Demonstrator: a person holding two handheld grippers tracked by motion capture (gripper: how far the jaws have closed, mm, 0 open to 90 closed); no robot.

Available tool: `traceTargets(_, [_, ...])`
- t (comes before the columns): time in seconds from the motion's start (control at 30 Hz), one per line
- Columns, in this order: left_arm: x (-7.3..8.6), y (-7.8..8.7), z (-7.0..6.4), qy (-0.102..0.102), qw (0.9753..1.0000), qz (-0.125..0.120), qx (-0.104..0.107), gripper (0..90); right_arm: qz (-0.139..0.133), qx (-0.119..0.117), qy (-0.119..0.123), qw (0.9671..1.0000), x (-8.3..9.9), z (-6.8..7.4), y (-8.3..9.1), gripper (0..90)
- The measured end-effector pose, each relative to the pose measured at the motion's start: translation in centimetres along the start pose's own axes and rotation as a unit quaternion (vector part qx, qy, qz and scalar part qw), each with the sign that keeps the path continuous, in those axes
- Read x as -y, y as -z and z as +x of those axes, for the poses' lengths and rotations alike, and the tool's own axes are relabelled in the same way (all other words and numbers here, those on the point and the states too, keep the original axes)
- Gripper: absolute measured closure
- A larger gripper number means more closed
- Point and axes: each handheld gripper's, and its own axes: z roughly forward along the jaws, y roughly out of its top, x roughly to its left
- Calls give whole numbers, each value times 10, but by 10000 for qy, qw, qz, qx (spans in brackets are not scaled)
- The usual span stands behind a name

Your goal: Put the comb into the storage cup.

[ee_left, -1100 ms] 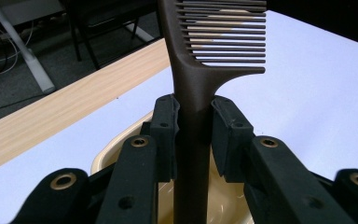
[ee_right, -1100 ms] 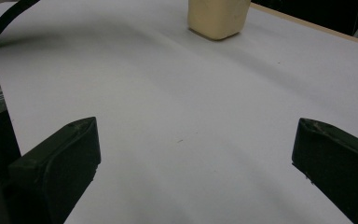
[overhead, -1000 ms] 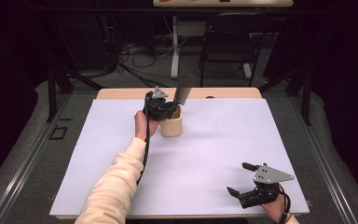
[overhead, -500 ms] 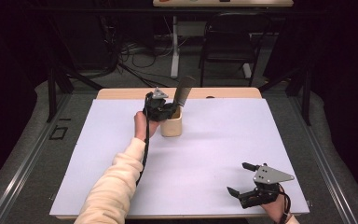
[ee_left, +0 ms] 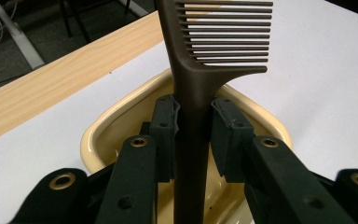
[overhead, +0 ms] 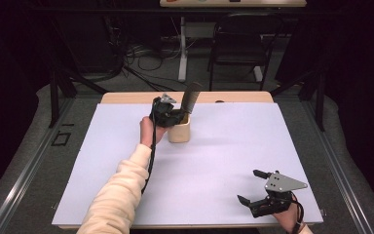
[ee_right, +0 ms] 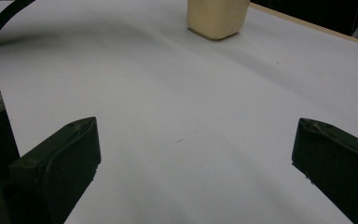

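at the near right corner of the white surface (overhead: pixel 209 180), the right gripper (overhead: pixel 251 186) rests low in the person's hand with its jaws spread wide and nothing between them; its grey three-cornered plate sits on top. from the right gripper view, bare white surface stretches ahead to the cream cup (ee_right: pixel 218 16), well apart. farther along, the person's left forearm in a pale sleeve (overhead: pixel 119 190) reaches up the middle-left of the surface to the left gripper (overhead: pixel 171 116), which hangs over the mouth of the cream cup near the far edge. its jaws are pressed onto the handle of a dark wide-tooth comb (ee_left: pixel 193 93), pinching it from both sides. the comb stands nearly upright, handle end down inside the cup, teeth rising above the rim.
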Motion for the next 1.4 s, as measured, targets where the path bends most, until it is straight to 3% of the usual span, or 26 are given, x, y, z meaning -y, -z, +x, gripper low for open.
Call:
traceTargets(0.47, [5,-3,1,22,9998,197,37,708,2,-1,-7,10000,0,0,0,5])
traceTargets(0.9, [4,22,-2,-2,9999,-120,-1,501,-11,-2,-5,10000,0,0,0,5])
traceTargets(1.17, [7,36,-3,28,10000,-8,24,368,19,-12,-10,10000,0,0,0,5])
traceTargets(1.4, [12,49,-2,48,9998,-189,-67,251,15,-9,10,10000,-1,1,0,5])
